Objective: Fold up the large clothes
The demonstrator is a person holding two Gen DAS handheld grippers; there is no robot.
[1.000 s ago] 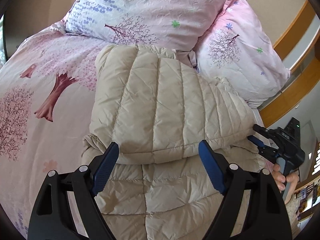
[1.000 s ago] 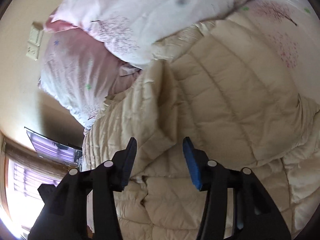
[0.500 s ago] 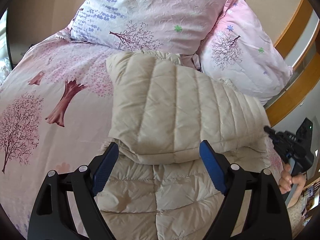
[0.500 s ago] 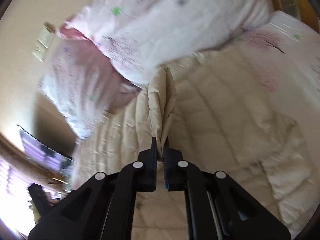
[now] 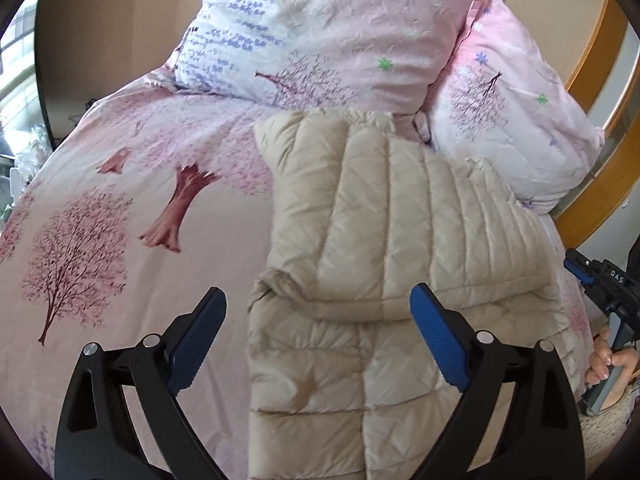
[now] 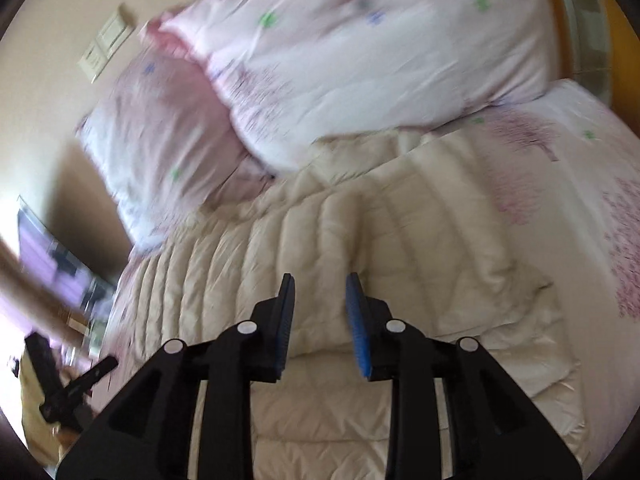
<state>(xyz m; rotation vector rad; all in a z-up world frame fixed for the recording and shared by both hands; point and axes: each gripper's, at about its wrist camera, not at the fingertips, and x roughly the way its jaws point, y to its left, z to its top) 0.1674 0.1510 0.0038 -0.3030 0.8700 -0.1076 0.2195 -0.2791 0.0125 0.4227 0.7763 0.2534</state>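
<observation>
A beige quilted down jacket (image 5: 392,240) lies on the pink bed, its upper part folded down over the lower part. It also shows in the right wrist view (image 6: 360,248), blurred by motion. My left gripper (image 5: 320,340) is open and empty, held above the jacket's near left edge. My right gripper (image 6: 320,312) is open and empty above the folded layer. It also shows at the right edge of the left wrist view (image 5: 588,272), held in a hand, off the jacket's right side.
Two pink tree-print pillows (image 5: 320,32) (image 5: 512,120) lean at the head of the bed, just behind the jacket. The pink tree-print bedsheet (image 5: 120,208) spreads to the left. A wooden bed frame (image 5: 592,60) runs along the right.
My right gripper shut on a fold of the jacket half a second ago, then let go and opened, pulling back. The folded layer now lies flat. My left gripper has drifted left.
</observation>
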